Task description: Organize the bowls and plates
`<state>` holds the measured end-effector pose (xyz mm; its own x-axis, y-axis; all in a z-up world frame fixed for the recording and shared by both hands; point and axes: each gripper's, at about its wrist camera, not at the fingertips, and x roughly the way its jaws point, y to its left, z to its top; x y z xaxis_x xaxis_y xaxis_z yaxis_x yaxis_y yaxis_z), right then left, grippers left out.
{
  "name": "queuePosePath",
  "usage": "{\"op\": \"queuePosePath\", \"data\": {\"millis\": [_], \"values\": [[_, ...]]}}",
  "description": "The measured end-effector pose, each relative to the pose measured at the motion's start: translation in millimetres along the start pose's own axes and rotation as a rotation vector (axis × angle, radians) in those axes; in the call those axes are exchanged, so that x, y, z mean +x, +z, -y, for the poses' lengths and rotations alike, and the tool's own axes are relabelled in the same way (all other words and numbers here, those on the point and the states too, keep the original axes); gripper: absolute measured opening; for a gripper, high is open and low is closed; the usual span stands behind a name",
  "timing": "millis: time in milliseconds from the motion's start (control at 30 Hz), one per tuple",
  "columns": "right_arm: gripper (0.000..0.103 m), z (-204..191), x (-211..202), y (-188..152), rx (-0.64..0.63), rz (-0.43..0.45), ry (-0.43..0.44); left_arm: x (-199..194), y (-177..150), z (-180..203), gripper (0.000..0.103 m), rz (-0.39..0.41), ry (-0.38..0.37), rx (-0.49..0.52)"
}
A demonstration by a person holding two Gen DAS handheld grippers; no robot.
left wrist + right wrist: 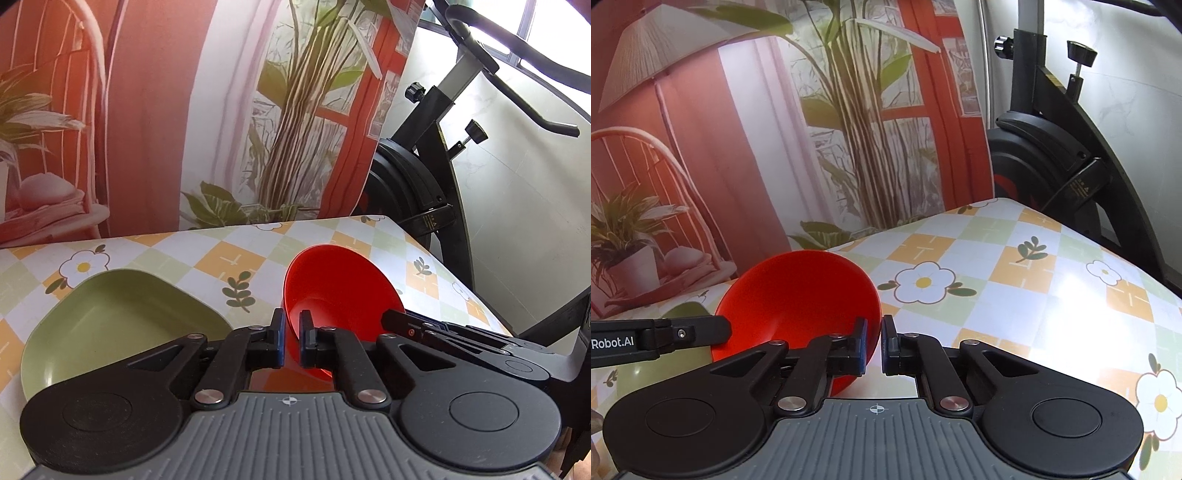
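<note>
Two tools pinch one red bowl - left tool, right tool | bowl tipped | green plate just left, near table front edge - left tool nearer

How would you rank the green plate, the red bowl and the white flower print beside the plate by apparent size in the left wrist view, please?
1. Green plate, partly hidden by the left gripper.
2. Red bowl, tilted and pinched at its rim.
3. White flower print, clearly smallest.
The fisheye makes plate versus bowl unsure.
</note>
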<state>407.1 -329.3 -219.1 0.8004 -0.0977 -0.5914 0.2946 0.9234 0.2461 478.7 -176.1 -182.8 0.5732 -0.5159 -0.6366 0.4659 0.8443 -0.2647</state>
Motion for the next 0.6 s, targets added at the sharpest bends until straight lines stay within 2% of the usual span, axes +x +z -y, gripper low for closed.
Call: {"op": "queuePosePath", "data": {"millis": [167,367,600], "values": [[0.006,-9,-21,0,-0.001,0.018,0.012,-15,-3,2,0.008,-0.004,0.022,-0.002],[0.006,-20,-52,1,0.017,0.032,0.023,-48,-5,5,0.008,0.017,0.025,0.013],[0.005,-38,-93,-4,0.030,0.063,0.060,-86,-14,7,0.008,0.023,0.060,0.030]]}}
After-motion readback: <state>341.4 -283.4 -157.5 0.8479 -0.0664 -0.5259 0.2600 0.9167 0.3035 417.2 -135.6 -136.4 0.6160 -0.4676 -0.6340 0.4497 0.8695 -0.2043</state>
